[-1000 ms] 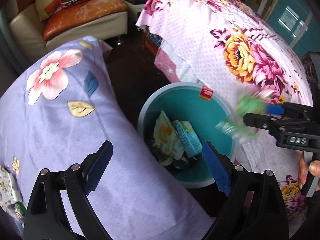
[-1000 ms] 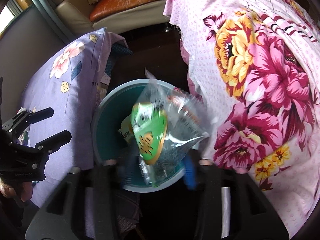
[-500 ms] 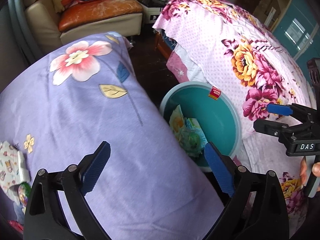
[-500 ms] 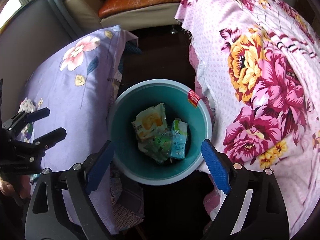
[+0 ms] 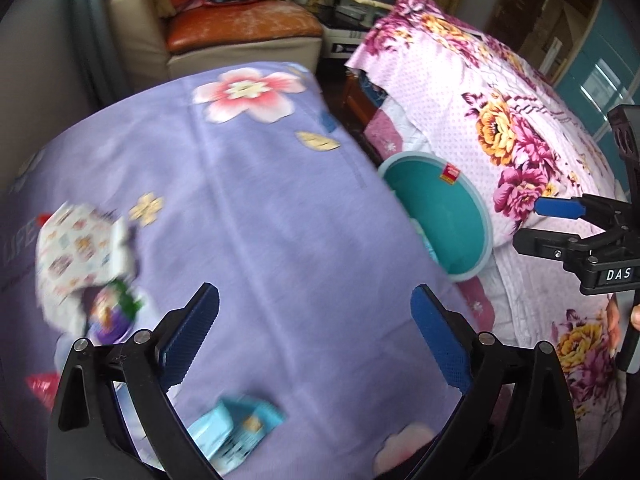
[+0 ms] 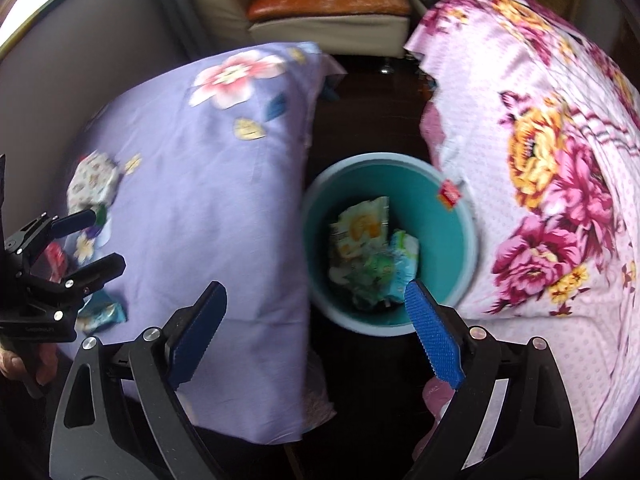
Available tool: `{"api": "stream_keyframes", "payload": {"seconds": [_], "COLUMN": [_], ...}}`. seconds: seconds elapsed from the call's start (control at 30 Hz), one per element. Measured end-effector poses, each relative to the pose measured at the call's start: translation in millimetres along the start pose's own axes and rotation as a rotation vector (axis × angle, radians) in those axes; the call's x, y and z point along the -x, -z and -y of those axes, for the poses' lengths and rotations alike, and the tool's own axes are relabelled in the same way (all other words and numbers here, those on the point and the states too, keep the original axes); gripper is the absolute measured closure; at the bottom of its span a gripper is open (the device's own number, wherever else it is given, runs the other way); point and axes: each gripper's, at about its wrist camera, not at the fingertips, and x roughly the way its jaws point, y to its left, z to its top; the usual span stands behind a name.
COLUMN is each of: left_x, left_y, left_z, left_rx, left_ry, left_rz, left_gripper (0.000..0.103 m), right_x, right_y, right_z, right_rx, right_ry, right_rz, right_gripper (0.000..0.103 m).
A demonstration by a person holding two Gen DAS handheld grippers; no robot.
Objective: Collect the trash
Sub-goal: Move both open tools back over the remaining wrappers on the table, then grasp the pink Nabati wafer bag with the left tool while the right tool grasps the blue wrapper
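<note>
Between drops: both tongs empty, next wrapper on the lilac bed.

My left tongs (image 5: 314,336) stand wide apart, the light-blue wrapper (image 5: 236,432) just short of them at 7 o'clock, long axis toward 2; left hand nearer. Right tongs (image 6: 316,330), just opened, hold nothing; teal bin (image 6: 466,216) with dropped packets at 1 o'clock. "DAS" readable on the right tool; bin sticker illegible.

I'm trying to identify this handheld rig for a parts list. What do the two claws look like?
Both match: the left claw and right claw have black plastic arms with cut-out frames, silver pivot bolts and blue textured pads. Seen from the left camera, the right claw's body carries a plate reading "DAS". No cables or sleeves show; only fingertips on the handles are visible.
</note>
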Motion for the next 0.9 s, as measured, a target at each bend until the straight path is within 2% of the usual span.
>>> {"api": "stream_keyframes", "payload": {"seconds": [0.3,0.57,0.77,0.9], "left_x": [50.8,73.0,66.8,60.6], "left_y": [51.3,91.9,116.4,130.0], "left_z": [-80.3,-148.4,-184.9,-204.1], "left_rx": [0.094,0.182,0.225,0.238], "left_ry": [-0.066,-0.131,-0.157,-0.171], "left_rz": [0.055,0.064,0.025,0.003], "left_gripper": [0.006,0.006,0.006,0.006], "right_x": [-7.6,-28.3,-56.1,-75.6], "right_y": [18.2,40.3,52.7,57.8], "right_z": [-103.5,-182.8,-224.2,-243.1], "right_rx": [0.144,0.247,0.236,0.162], "right_ry": [-0.050,-0.088,-0.149,-0.228], "right_rz": [-0.058,-0.132,-0.229,-0.313], "right_gripper": [0.016,0.016,0.016,0.016]}}
